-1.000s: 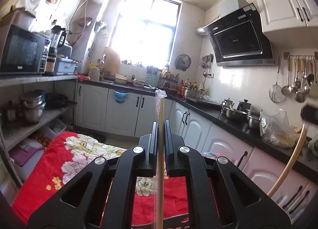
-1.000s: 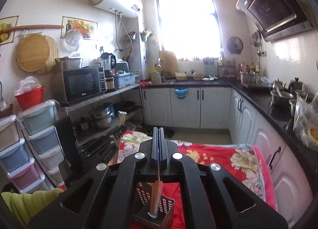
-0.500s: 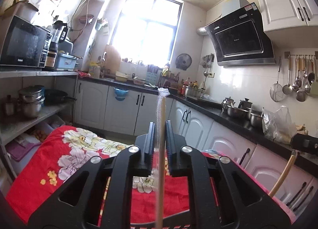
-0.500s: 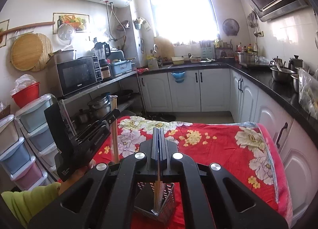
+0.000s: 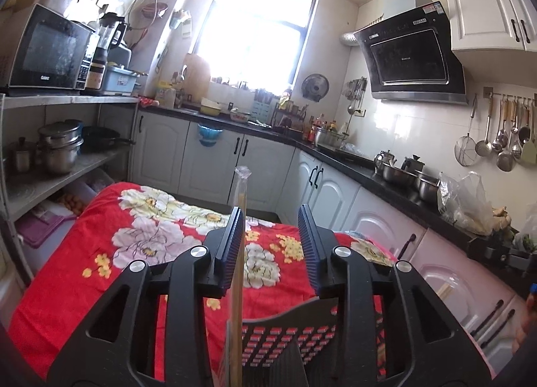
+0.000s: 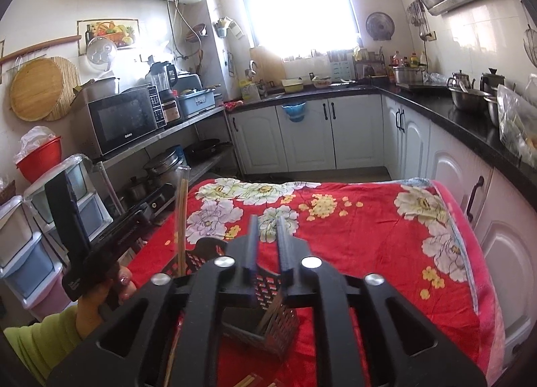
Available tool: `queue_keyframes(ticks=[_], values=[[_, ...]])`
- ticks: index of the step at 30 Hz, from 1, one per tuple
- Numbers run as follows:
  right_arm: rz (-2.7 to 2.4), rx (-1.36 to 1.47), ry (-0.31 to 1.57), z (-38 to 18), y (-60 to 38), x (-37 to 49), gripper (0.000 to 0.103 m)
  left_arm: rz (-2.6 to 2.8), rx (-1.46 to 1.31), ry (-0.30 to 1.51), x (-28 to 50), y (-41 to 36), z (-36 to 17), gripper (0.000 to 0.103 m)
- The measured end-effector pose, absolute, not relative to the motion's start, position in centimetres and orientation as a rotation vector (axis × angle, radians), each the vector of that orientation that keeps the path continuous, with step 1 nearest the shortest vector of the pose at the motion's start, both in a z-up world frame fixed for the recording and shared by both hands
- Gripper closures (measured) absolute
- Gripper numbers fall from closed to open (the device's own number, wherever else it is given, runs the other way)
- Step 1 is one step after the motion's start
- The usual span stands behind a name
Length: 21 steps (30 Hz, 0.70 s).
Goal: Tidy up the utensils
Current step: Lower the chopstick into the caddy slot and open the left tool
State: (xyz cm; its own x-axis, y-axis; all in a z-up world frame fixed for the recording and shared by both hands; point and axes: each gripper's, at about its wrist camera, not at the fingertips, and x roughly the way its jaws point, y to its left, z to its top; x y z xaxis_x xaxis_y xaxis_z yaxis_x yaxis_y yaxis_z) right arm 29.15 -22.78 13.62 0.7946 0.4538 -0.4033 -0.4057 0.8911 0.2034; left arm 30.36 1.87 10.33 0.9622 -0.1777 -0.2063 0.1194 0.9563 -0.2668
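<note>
A black perforated utensil holder [image 5: 288,336] stands on the red floral cloth [image 5: 134,236]; it also shows in the right wrist view [image 6: 268,320]. My left gripper [image 5: 272,236] is open above it. A plastic-wrapped pair of wooden chopsticks [image 5: 239,253] stands upright in the holder and leans by the left finger [image 5: 231,239]. The same chopsticks [image 6: 181,219] show in the right wrist view beside the hand-held left gripper. My right gripper [image 6: 268,239] is slightly open and empty above the holder. More chopsticks [image 6: 248,380] lie on the cloth at the frame's bottom.
Black countertop [image 6: 470,118] with pots runs along the right over white cabinets [image 6: 308,132]. A metal shelf [image 6: 161,135] with a microwave [image 6: 124,118] and pans stands on the left. Plastic drawers [image 6: 30,246] stand by the table's left edge.
My left gripper has opened and let go of the wrapped chopsticks, which now stand in the holder. My right gripper has parted its fingers slightly and no longer holds its chopstick.
</note>
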Motion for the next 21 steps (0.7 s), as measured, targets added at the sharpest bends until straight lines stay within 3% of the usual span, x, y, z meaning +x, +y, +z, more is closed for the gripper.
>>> queue_keyframes(ticks=[6,10,21], values=[[0.458,0.107,0.459,13.3,-22.9,27.8,0.073,-0.158,-0.277,0.264,28.5,2.4,9.9,0.067],[0.451,0.107,0.466,12.9,-23.1,27.0,0.07,-0.17,-0.298,0.303,27.1,2.6,9.7,0.063],[0.435,0.086,0.474,11.7,-23.7,24.1,0.058,-0.202,-0.353,0.385,23.2,3.4,9.3,0.036]])
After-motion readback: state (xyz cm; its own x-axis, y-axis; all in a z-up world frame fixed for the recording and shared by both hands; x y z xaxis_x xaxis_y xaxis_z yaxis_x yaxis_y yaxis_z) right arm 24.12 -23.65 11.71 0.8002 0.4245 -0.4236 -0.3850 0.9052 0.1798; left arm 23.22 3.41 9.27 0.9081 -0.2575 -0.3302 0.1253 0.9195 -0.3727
